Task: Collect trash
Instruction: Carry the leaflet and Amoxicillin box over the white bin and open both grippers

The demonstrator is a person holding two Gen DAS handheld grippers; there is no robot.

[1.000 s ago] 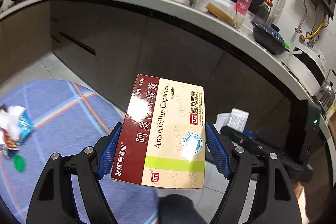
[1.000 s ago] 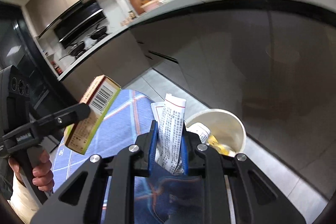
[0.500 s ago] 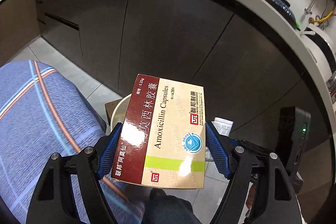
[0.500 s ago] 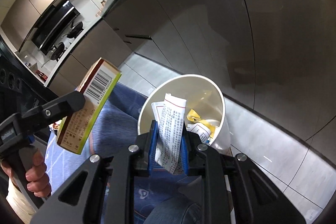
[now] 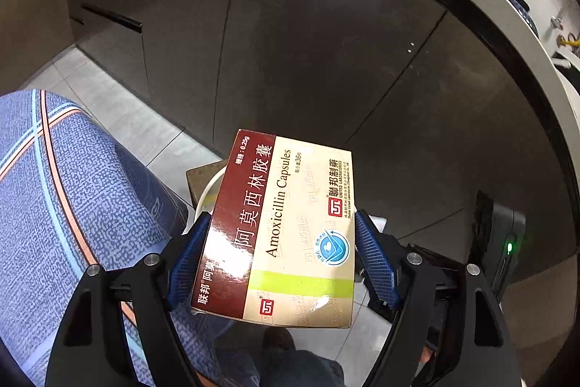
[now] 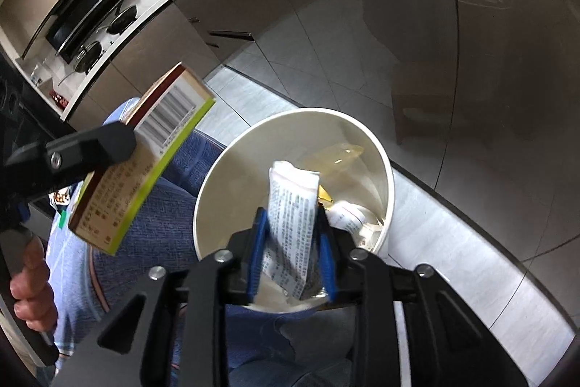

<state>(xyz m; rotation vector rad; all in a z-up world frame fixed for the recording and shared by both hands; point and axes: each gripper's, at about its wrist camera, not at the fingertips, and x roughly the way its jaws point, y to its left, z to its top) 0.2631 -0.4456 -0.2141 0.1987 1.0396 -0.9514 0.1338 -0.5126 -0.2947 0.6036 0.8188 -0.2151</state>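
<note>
Our left gripper (image 5: 281, 256) has its blue pads clamped on both sides of the medicine box (image 5: 286, 227), held in the air with the white bin (image 6: 221, 176) partly hidden behind it at 11 o'clock. Our right gripper (image 6: 291, 256) pinches a folded paper leaflet (image 6: 291, 205) directly over the bin's open mouth. Crumpled paper and a yellow wrapper (image 6: 324, 194) lie inside. The blue tablecloth (image 5: 72, 191) sits at 9 o'clock.

Amoxicillin box (image 5: 286, 234) tilted, folded leaflet (image 6: 291, 234) over bin (image 6: 214, 184) (white)
</note>
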